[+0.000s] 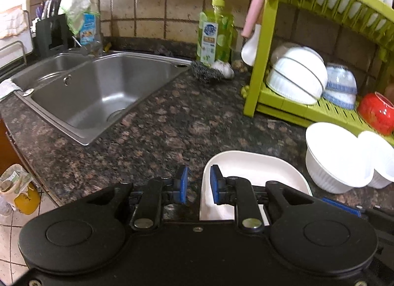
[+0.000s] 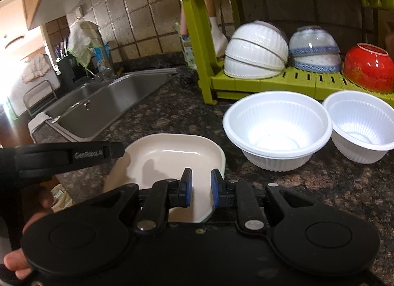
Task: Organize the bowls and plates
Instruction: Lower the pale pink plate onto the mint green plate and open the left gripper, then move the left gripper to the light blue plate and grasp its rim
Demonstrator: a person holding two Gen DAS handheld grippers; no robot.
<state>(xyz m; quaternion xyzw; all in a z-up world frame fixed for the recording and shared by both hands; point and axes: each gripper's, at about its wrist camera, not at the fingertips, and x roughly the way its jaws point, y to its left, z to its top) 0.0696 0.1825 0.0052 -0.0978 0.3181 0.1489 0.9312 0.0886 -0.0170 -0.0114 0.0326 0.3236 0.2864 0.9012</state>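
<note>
Several bowls sit upturned in the green rack (image 2: 270,81); two white bowls (image 2: 278,128) and a square plate (image 2: 172,152) wait on the table. Both tools, left (image 1: 198,185) and right (image 2: 199,187), gape unclenched, grasping nothing.

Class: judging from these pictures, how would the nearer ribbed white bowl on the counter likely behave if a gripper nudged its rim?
The ribbed white bowl looks thin and foam-like, so probably light and apt to slide. Its narrow base suggests it may tip. The rim might dent if squeezed.

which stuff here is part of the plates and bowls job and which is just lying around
For the job:
square plate
two white bowls on the counter
rack
bowls stacked in the rack

Lying about:
soap bottle
scourer
sink
knife block
</note>
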